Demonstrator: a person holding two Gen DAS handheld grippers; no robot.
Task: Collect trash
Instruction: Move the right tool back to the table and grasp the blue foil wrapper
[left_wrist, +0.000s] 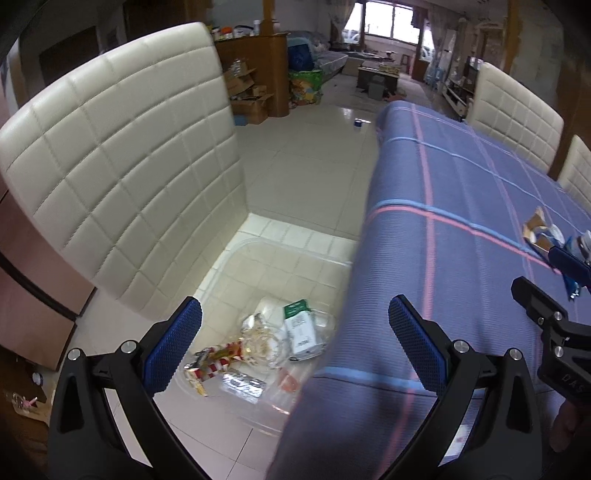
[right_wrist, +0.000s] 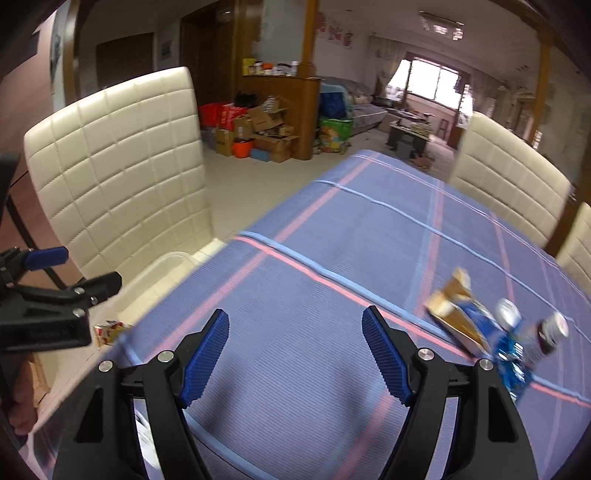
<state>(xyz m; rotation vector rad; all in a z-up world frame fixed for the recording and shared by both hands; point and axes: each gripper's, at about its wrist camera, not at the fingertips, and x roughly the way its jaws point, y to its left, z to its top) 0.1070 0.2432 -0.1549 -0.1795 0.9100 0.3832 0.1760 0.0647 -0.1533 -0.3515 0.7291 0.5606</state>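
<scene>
1. Left gripper (left_wrist: 295, 345): jaws spread wide, nothing between them. It hangs over the table edge; below it a clear bin (left_wrist: 295, 247) sits on the seat of a cream chair (left_wrist: 122, 155).
2. Bin already holds trash: a green-white carton (left_wrist: 301, 328), a red-white wrapper (left_wrist: 218, 363), crumpled plastic and foil. So some of the job looks done.
3. Right gripper (right_wrist: 295, 360): jaws spread, empty, over the blue plaid tablecloth (right_wrist: 332, 258), near edge.
4. Trash left on the table: a blue and gold wrapper (right_wrist: 465, 317) w/ two small dark cans (right_wrist: 550, 332) beside it, to the right of the right gripper, close but not touching.
5. Step, my read: between picks; both grippers are free, next target is the pile on the right.
6. Next move needs: right gripper swings right, lines jaws across the wrapper or one can, closes, then carries it left over the table edge to the bin.
7. Risk: cans may roll; the wrapper is flat and thin, so it could slip. Frames are blurry, can't tell if the cans touch the wrapper.
</scene>
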